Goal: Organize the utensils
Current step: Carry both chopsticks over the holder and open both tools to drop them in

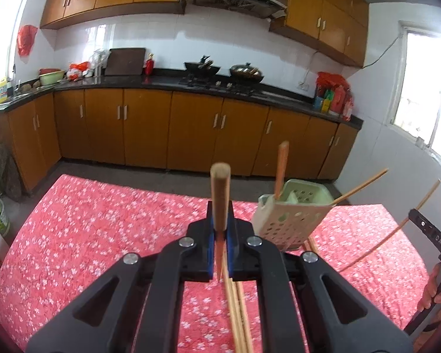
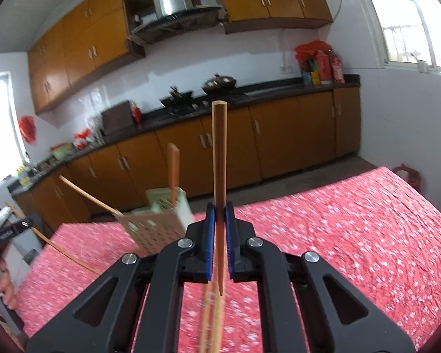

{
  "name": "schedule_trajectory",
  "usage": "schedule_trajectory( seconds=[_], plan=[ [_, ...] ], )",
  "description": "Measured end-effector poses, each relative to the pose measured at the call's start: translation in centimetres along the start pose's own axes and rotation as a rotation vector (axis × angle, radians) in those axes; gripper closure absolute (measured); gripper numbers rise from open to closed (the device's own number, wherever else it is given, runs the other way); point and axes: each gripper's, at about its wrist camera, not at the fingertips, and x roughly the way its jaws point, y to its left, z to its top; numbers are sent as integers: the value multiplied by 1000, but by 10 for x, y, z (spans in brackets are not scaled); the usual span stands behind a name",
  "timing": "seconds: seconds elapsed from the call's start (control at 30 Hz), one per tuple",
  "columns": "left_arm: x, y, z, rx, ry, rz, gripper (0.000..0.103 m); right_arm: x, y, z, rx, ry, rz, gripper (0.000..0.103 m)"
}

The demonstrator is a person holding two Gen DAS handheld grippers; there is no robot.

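We hold a wooden chopstick (image 1: 220, 194) in the left gripper (image 1: 220, 235), its blue-padded jaws clamped narrow on the shaft so the thick end sticks up ahead. The right gripper (image 2: 220, 232) pinches a second chopstick (image 2: 219, 161) the same way, jaws tight on it, blunt end pointing toward the kitchen cabinets (image 2: 279, 138).

Below us lies the surface under a red floral cloth (image 1: 103, 235). More chopsticks (image 1: 235, 317) lie loose on it beneath the left gripper. The pale green perforated utensil holder (image 1: 291, 214) stands near the far edge of the surface, looking tilted, with a wooden handle (image 1: 281, 167) rising from it. In the left view it sits just right of our jaws; in the right view it sits just left (image 2: 158, 217).

The cloth to the left of the holder in the left view is bare up to the far edge, and in the right view the wide stretch on the right is bare too (image 2: 352, 235). Beyond the edge comes grey floor (image 1: 117, 170), then the cabinets.
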Motion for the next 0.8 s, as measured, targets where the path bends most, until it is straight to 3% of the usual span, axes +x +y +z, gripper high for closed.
schedule_trajectory(
  seconds=[0.23,0.5,0.8],
  plan=[
    [-25,-33,40,29,-116,-82,96,-23,33,42,6,-131,131,95],
    [-23,-69,87,-3,-269,-96,96,-3,56,67,-2,-220,125,95],
    [26,-86,97,-11,-256,-92,96,40,60,64,-20,-203,92,95]
  ],
)
